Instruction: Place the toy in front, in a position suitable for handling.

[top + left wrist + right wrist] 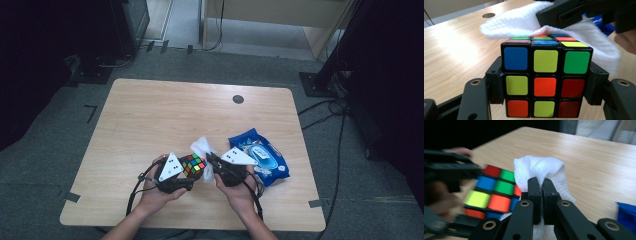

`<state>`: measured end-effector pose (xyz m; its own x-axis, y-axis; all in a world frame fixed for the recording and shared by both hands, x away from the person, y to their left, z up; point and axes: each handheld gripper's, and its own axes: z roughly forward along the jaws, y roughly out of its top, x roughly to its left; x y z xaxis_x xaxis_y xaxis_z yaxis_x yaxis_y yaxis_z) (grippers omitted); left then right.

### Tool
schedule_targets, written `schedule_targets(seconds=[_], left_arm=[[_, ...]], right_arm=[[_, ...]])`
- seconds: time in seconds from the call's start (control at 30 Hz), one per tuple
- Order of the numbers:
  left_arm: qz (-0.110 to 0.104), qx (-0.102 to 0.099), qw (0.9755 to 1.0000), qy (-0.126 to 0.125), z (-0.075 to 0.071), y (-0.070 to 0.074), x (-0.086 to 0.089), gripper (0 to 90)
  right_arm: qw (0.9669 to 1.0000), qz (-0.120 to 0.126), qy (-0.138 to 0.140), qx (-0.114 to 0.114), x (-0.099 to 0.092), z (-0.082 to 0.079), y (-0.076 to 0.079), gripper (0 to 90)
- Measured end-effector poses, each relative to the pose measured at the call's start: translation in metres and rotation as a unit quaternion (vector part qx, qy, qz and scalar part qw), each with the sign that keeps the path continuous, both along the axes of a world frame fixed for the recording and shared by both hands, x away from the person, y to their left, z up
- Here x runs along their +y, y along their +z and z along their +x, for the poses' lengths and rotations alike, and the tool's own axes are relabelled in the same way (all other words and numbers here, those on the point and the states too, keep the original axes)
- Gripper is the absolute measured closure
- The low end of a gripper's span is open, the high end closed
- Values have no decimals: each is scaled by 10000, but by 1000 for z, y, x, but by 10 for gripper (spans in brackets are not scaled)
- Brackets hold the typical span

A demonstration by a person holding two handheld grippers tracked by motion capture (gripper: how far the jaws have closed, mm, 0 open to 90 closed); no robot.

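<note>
Left gripper (pixel 189 172) clamps the puzzle cube (pixel 545 77) just above the counter (pixel 150 120); right gripper (pixel 541 185) pinches the white wipe (pixel 541 167), draped on the cube's top face. Looks like wiping is underway, with the other faces left. Blue wipes pack (pixel 260 155) sits at right.

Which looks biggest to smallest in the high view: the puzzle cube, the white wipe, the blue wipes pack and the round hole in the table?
1. Blue wipes pack
2. Puzzle cube and white wipe: look alike, and the wipe is partly hidden, so unranked
3. Round hole
</note>
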<state>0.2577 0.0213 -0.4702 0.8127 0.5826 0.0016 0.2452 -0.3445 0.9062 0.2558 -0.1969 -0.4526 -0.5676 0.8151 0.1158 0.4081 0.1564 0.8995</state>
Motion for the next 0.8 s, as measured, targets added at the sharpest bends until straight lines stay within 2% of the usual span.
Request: schedule_targets(seconds=[0.07,0.17,0.23,0.37,0.43,0.53,0.63,0.7,0.8], left_arm=[[-163,45,9999,1,2,4,4,346],[-166,53,9998,54,4,5,9,346],[-174,78,9998,92,6,4,11,346],[-181,90,9997,140,8,3,12,346],[-155,69,9998,139,8,3,12,345],[-113,51,9998,151,8,2,11,345],[-100,41,9998,154,8,1,10,345],[-80,30,9999,150,7,0,9,346],[-34,-9,9999,143,6,0,6,345]], right_arm=[[9998,-122,-87,124,-4,5,-9,888],[9989,-125,-305,334,-14,13,-20,888],[9986,-65,-392,355,-19,15,-20,888],[9984,11,-498,257,-25,15,-13,862],[9981,217,-508,290,-28,14,-8,736],[9965,624,-322,453,-26,12,2,512],[9947,814,-86,619,-16,6,15,316],[9928,886,112,799,-6,3,21,228],[9897,997,234,1001,6,-1,25,181]])
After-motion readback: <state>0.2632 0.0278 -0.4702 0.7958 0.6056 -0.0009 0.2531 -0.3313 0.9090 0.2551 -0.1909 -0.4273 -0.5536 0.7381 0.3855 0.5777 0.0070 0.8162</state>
